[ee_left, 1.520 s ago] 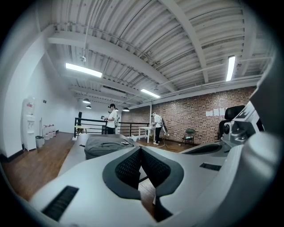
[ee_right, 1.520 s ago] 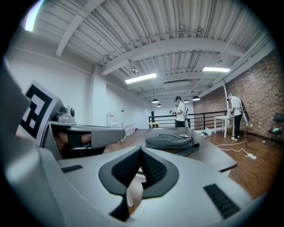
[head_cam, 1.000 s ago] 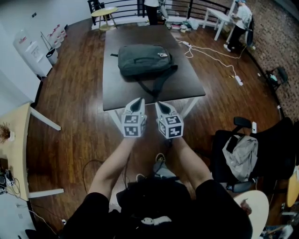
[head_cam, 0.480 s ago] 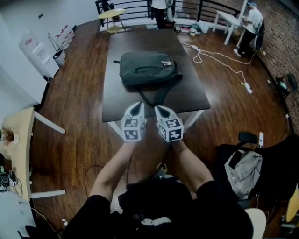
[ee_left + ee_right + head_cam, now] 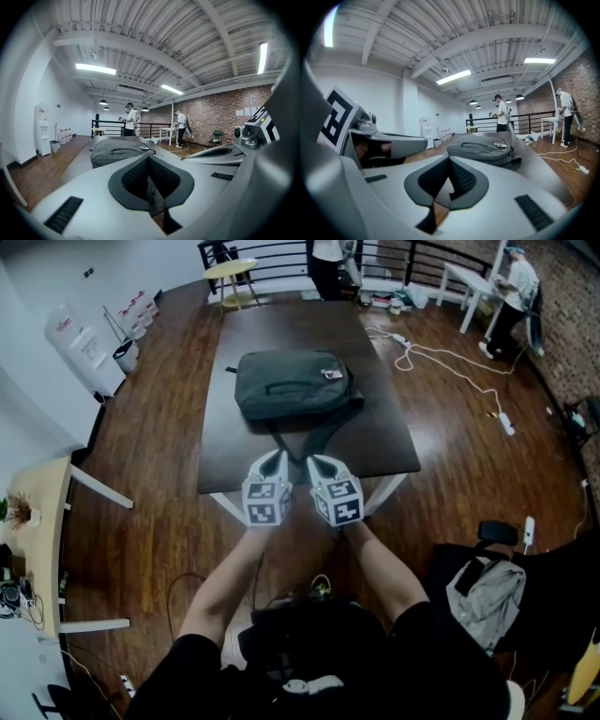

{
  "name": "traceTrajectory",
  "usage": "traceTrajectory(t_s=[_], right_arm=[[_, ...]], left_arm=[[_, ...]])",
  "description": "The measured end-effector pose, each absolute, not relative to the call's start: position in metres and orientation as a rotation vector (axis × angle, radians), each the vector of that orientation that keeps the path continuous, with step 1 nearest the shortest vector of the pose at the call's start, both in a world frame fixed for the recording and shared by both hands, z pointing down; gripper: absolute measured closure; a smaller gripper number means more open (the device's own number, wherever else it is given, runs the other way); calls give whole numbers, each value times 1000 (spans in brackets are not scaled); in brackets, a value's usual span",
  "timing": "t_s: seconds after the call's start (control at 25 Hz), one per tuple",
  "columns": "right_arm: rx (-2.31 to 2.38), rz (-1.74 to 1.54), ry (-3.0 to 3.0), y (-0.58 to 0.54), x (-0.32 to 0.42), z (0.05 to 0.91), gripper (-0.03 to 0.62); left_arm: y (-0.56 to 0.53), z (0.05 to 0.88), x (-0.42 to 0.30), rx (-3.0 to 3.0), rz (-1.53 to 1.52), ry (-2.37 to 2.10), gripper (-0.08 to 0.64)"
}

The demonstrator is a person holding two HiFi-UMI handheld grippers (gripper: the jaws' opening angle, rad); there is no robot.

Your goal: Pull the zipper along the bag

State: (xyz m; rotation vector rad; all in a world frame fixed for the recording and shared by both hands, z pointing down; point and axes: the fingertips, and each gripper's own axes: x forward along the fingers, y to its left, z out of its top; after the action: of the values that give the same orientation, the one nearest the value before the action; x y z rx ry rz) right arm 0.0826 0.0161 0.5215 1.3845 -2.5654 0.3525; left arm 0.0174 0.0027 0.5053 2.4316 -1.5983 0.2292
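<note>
1 bag (image 5: 292,383), 2 grippers (image 5: 278,455) (image 5: 314,459) — 2 ppl (image 5: 328,253) (image 5: 518,289) at back.

My left gripper (image 5: 277,456) and right gripper (image 5: 315,461) are pale grey with black-and-white square markings, the bag (image 5: 293,383) is dark grey-green, the table (image 5: 281,329) near-black, the floor (image 5: 150,456) reddish-brown planked wood.

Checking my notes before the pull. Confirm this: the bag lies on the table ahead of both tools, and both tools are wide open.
Not right: the tools are shut, not open. The two gripper views show the left tool and right tool with jaws together, empty. The bag does lie on the table ahead of both.
</note>
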Motion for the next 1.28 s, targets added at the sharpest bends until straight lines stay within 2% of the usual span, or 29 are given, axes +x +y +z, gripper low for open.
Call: traceTrajectory(t_s=[0.68, 1.28], right_arm=[[1369, 362, -2593, -9, 94, 525, 575], [1416, 431, -2538, -79, 80, 538, 575]], left_arm=[[-21, 498, 24, 2384, 212, -1673, 557], [-100, 514, 6, 2387, 247, -1626, 557]])
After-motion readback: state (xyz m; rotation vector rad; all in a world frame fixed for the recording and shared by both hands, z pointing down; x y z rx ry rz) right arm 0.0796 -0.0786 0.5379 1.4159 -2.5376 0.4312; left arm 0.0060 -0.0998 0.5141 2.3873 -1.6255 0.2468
